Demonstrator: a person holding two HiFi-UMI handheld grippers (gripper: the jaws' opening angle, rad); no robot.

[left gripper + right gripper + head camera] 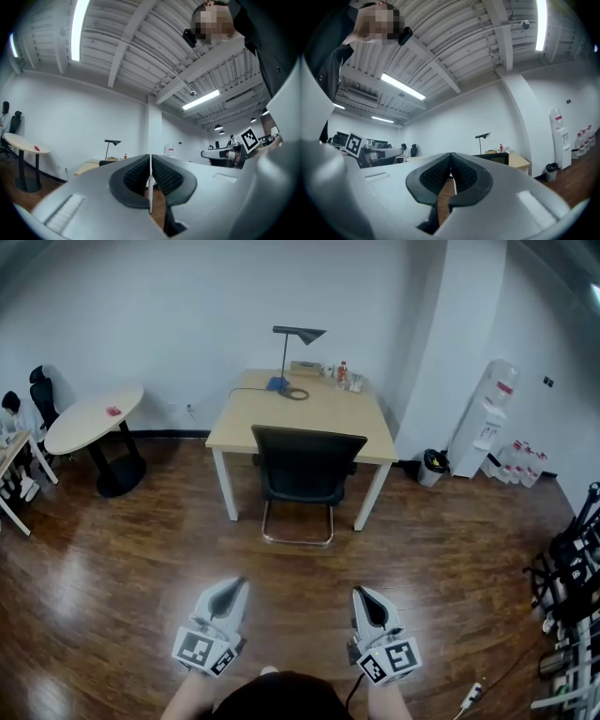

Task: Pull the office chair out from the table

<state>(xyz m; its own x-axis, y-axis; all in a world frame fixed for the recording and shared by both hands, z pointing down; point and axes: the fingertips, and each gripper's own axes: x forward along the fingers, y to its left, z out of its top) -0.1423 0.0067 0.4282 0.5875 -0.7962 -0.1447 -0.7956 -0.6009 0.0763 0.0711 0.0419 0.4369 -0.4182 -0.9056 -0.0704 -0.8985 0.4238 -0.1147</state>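
A black office chair (304,470) on a chrome sled frame is tucked under the front edge of a light wooden table (333,424) with white legs, in the middle of the head view. Its backrest faces me. My left gripper (238,585) and right gripper (361,593) hover side by side low in that view, well short of the chair, both shut and holding nothing. In the left gripper view the left gripper (150,165) has its pads together; the chair (108,162) shows small beyond it. The right gripper (451,165) is likewise shut, with the chair (494,158) to its right.
A black desk lamp (295,352), bottles and a box stand on the table's far side. A round white table (91,416) stands at the left, a water dispenser (481,418) and black bin (432,465) at the right. Equipment stands (568,596) crowd the right edge. Wooden floor (300,577) lies between me and the chair.
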